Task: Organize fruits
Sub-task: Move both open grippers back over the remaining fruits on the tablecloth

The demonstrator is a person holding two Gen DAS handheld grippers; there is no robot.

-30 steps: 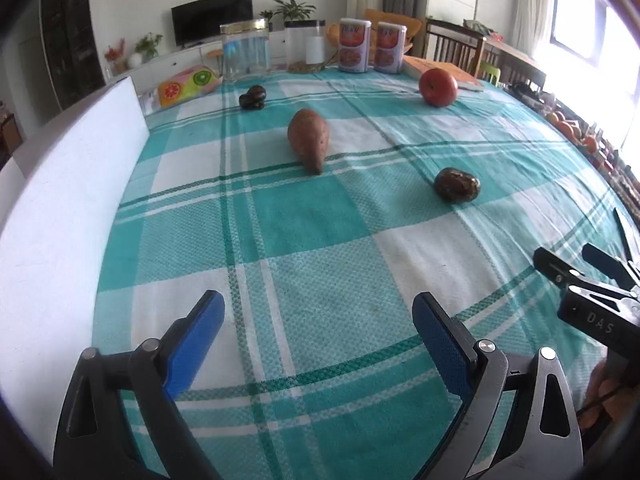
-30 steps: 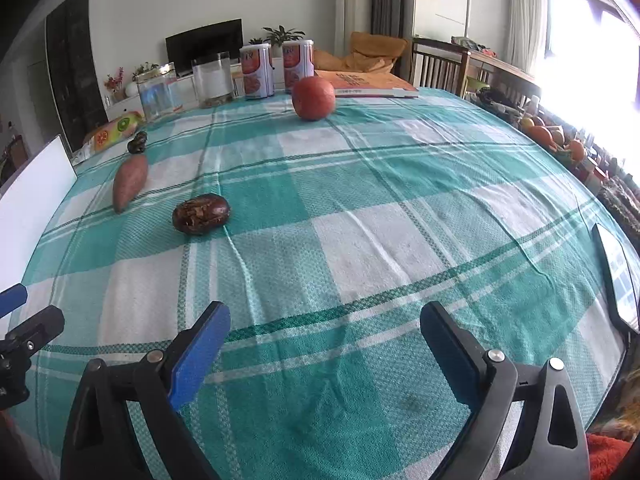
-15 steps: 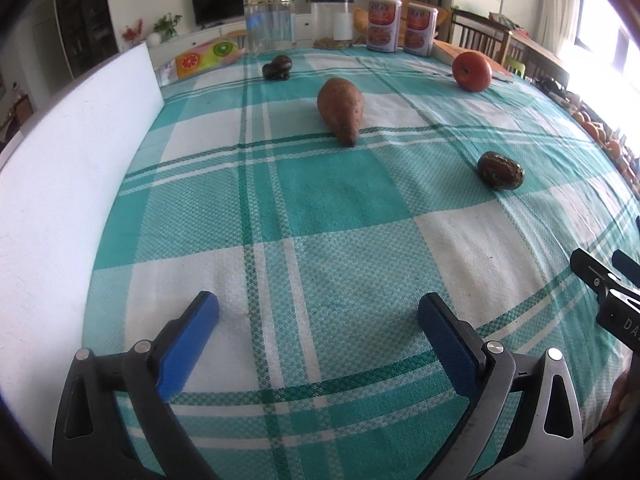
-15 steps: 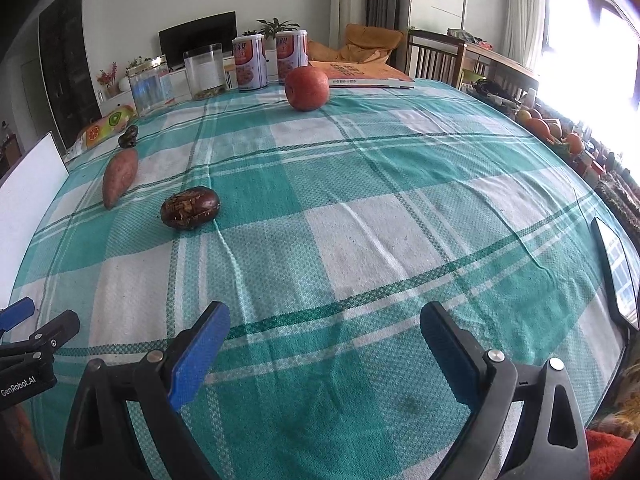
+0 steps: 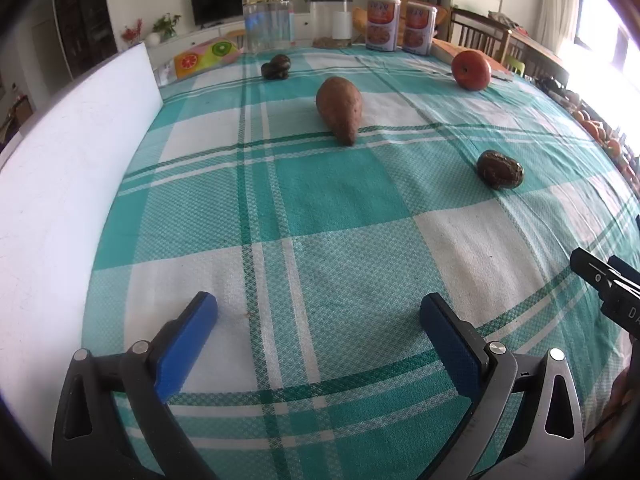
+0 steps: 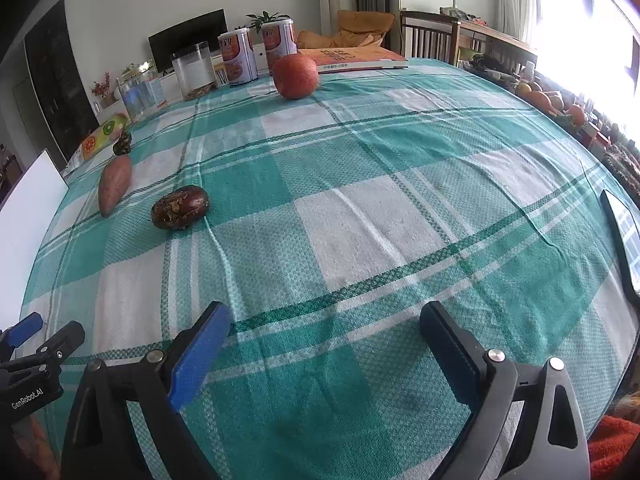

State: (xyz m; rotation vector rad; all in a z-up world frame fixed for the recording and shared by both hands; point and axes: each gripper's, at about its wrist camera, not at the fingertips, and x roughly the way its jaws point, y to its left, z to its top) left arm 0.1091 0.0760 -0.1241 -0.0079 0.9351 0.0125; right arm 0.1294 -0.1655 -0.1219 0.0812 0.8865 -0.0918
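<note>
On the checked tablecloth [image 5: 328, 208] I see four things lying well apart from each other. My left gripper [image 5: 318, 312] hangs low over the near part of the cloth; its jaws have just been opening and now stand wide apart, with only cloth between them. My right gripper [image 6: 324, 320] is also spread wide over bare cloth and grips nothing. Far ahead of the left gripper lies the sweet potato [image 5: 340, 108], its pointed end toward me. Behind it, farther and a little left, sits a small dark fruit [image 5: 276, 67]. To the right of the sweet potato lies a dark brown fruit [image 5: 500, 170], and at the far right stands the red apple [image 5: 471, 70]. Along the far edge stand two clear jars [image 5: 267, 22] and two cans [image 5: 383, 24]. At the left side runs a white board [image 5: 60, 184]. In the right wrist view a book [image 6: 352, 58] lies behind the apple.
</note>
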